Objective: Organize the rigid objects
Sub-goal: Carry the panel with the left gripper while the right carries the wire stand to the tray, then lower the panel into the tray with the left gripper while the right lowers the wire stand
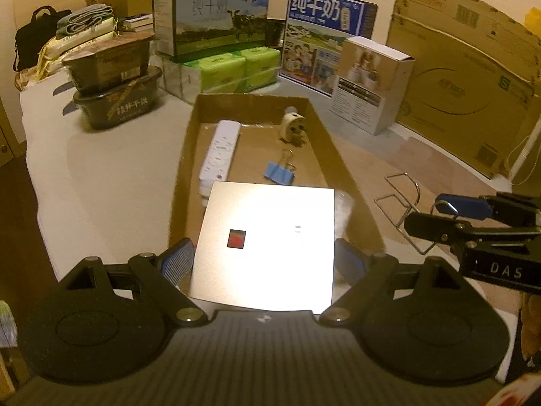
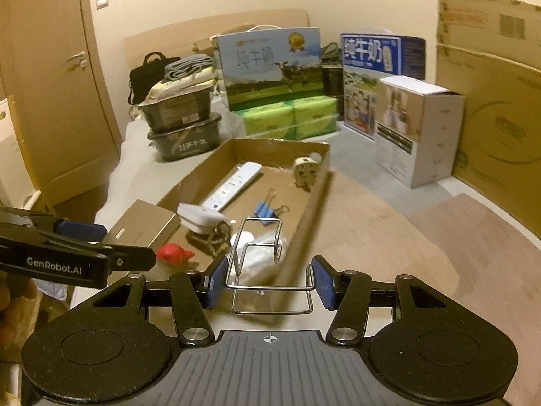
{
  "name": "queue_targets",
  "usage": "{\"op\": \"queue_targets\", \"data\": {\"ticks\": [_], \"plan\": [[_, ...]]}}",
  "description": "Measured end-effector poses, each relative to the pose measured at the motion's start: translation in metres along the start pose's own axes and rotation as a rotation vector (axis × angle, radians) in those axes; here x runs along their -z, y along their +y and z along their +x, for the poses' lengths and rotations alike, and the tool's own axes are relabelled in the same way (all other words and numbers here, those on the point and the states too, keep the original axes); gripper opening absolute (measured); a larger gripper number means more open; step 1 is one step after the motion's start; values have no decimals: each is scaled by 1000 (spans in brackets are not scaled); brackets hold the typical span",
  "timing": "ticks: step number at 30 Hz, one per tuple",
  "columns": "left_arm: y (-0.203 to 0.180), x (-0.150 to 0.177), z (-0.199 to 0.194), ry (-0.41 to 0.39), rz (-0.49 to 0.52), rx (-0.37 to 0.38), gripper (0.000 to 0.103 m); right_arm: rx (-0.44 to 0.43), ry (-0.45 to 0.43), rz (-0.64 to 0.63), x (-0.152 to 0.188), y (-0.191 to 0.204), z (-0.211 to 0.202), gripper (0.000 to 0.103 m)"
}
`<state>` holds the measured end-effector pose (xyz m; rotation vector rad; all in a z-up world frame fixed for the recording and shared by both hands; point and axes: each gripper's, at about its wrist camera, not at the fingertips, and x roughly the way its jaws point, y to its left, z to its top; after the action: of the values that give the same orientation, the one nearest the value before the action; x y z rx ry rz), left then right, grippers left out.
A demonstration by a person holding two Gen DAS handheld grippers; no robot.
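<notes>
My left gripper (image 1: 265,264) is shut on a flat silver box (image 1: 267,243), held over the near end of a shallow cardboard tray (image 1: 341,165). The box also shows in the right wrist view (image 2: 145,225). The tray holds a white power strip (image 1: 219,152), a beige plug adapter (image 1: 292,128) and a blue binder clip (image 1: 280,171). My right gripper (image 2: 267,282) is shut on a wire rack (image 2: 267,264), held just above the tray's near right edge (image 2: 314,196). A white clip-like device (image 2: 199,218), a patterned item and a red toy (image 2: 174,253) lie at the tray's near end.
Milk cartons (image 1: 216,13), green tissue packs (image 1: 233,67), stacked black containers (image 1: 115,81), a white product box (image 1: 372,81) and a large cardboard carton (image 1: 466,77) stand behind and right of the tray. A wooden door (image 2: 50,84) is at the left.
</notes>
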<state>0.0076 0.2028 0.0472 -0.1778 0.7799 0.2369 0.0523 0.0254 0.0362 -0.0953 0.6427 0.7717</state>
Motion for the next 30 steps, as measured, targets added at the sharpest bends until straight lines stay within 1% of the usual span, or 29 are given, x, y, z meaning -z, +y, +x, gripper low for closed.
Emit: {"op": "queue_targets", "data": {"ticks": [11, 16, 23, 30], "plan": [[28, -49, 38, -2, 26, -18, 87, -14, -7, -32, -47, -1, 56, 54], [33, -68, 60, 8, 62, -27, 87, -13, 5, -31, -61, -9, 83, 54], [37, -88, 94, 38, 80, -13, 87, -13, 33, -21, -72, -21, 116, 54], [37, -94, 122, 61, 102, -9, 87, -7, 61, 2, -71, -36, 140, 54]]}}
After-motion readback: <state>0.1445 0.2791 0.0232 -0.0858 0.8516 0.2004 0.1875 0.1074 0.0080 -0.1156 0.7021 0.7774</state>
